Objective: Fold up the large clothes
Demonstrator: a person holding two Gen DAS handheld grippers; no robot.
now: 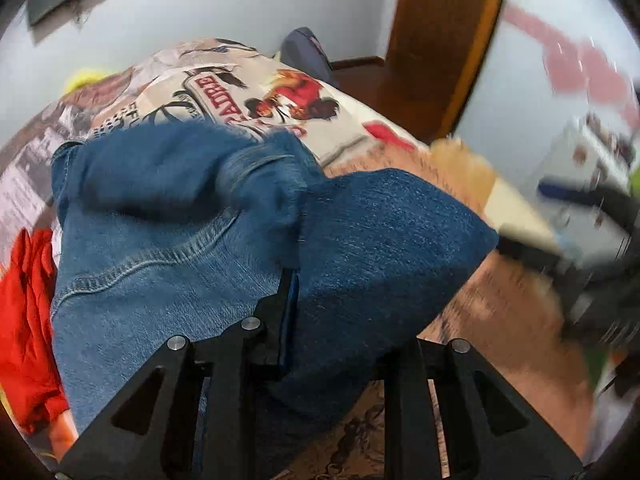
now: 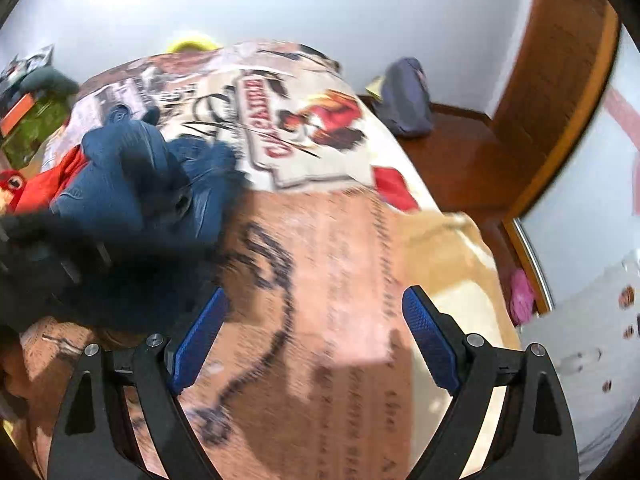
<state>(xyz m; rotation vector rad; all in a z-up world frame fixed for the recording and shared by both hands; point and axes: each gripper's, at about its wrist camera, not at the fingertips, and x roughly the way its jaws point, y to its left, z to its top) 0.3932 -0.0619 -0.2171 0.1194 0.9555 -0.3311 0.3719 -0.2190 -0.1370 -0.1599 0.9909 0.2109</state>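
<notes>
Two wrist-camera views looked down onto a bed covered by a printed bedspread [image 2: 320,128] with lettering, black line drawings and a red figure. In the left wrist view, the left gripper [image 1: 298,280] was closed tight on a fold of blue denim jeans [image 1: 160,264], with the cloth draped over and hiding one of its fingers. The jeans lay bunched on the bedspread, a stitched pocket seam showing on the lighter part and a darker fold hanging toward the right of that view. A red garment [image 1: 28,320] lay just beside the jeans at the left edge. In the right wrist view, the right gripper [image 2: 314,320] stood wide open with nothing between its blue pads [image 2: 426,336], hanging over bare bedspread. The jeans appeared there as a dark blue heap to the left, blurred, apart from the right gripper. A blue-grey bag [image 2: 406,96] sat on the wooden floor [image 2: 472,152] beyond the bed, near a pale wall [image 2: 320,4].
</notes>
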